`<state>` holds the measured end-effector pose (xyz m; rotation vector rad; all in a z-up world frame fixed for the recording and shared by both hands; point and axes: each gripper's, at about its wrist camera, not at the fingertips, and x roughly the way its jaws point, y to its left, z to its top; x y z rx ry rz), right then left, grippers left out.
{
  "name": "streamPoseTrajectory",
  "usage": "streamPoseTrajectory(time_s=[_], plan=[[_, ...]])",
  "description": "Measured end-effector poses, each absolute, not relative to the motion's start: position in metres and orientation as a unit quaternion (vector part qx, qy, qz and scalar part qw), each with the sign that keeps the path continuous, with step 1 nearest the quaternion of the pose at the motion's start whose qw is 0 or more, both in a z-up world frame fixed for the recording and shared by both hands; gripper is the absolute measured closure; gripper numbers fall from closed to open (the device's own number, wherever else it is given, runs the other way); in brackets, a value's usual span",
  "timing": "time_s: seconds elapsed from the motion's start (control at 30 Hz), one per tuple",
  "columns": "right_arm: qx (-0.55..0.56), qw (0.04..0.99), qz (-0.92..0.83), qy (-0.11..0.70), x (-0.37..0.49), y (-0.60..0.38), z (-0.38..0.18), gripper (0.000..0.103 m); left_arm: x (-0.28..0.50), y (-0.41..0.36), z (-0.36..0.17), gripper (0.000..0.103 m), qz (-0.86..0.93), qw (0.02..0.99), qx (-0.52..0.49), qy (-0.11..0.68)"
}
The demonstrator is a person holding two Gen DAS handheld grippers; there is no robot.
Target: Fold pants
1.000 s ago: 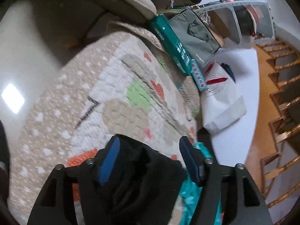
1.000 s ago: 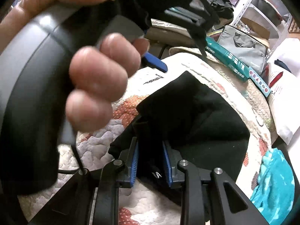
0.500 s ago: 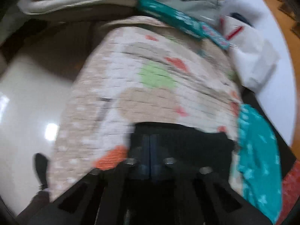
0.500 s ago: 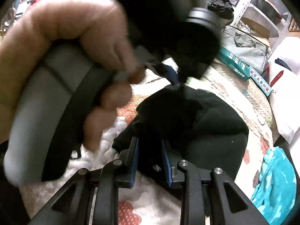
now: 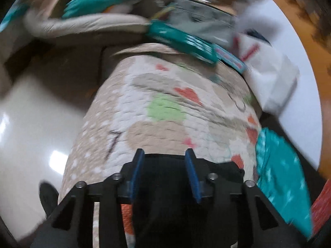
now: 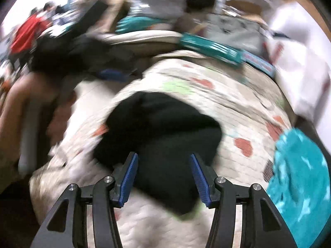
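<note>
Both the left gripper (image 5: 164, 166) and right gripper (image 6: 163, 170) had let go, jaws opening around nothing; the black pants (image 6: 165, 128) lay bundled on the quilt (image 6: 238, 95), this fold likely finished

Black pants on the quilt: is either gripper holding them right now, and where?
Neither. Both the left gripper and right gripper have jaws opening, pads clear of the black pants.

Support surface: quilted mat (image 6: 238, 103), beige/white with orange hearts and a green patch. Black pants (image 6: 165, 128) lie bunched on it, near the mat's middle. Teal cloth (image 6: 300, 165) overlaps the mat's right edge. Teal box (image 6: 209, 48) sits at the mat's far edge.
</note>
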<state>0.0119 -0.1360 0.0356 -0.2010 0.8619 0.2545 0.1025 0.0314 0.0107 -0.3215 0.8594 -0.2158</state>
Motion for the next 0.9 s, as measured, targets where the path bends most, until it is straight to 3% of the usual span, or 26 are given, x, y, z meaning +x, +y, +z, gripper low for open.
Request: streamPoseTrajectory(time_s=[0.2, 0.33, 0.4, 0.47, 0.7, 0.73, 0.8, 0.9], plan=[[0.017, 0.876, 0.083, 0.475, 0.079, -0.173, 0.012, 0.046, 0.126, -0.025, -0.029, 0.060, 0.025, 0.888, 0.075, 0.452], [0.053, 0.850, 0.078, 0.519, 0.102, -0.179, -0.018, 0.041, 0.134, -0.002, -0.047, 0.060, 0.074, 0.875, 0.087, 0.470], [0.096, 0.833, 0.066, 0.541, 0.112, -0.189, -0.036, 0.022, 0.138, 0.015, -0.051, 0.059, 0.066, 0.866, 0.043, 0.494], [0.155, 0.818, 0.059, 0.551, 0.114, -0.207, -0.043, 0.016, 0.140, 0.032, -0.049, 0.059, 0.051, 0.861, -0.010, 0.506], [0.202, 0.828, 0.052, 0.521, 0.101, -0.247, -0.023, 0.016, 0.111, 0.090, -0.034, 0.056, -0.053, 0.823, -0.255, 0.505], [0.209, 0.827, 0.050, 0.520, 0.098, -0.252, -0.023, 0.016, 0.106, 0.091, -0.033, 0.054, -0.066, 0.820, -0.273, 0.499], [0.224, 0.823, 0.053, 0.520, 0.094, -0.257, -0.024, 0.016, 0.099, 0.093, -0.033, 0.040, -0.090, 0.814, -0.299, 0.490], [0.257, 0.809, 0.076, 0.523, 0.089, -0.259, -0.030, 0.016, 0.096, 0.089, -0.040, 0.039, -0.095, 0.805, -0.308, 0.498]])
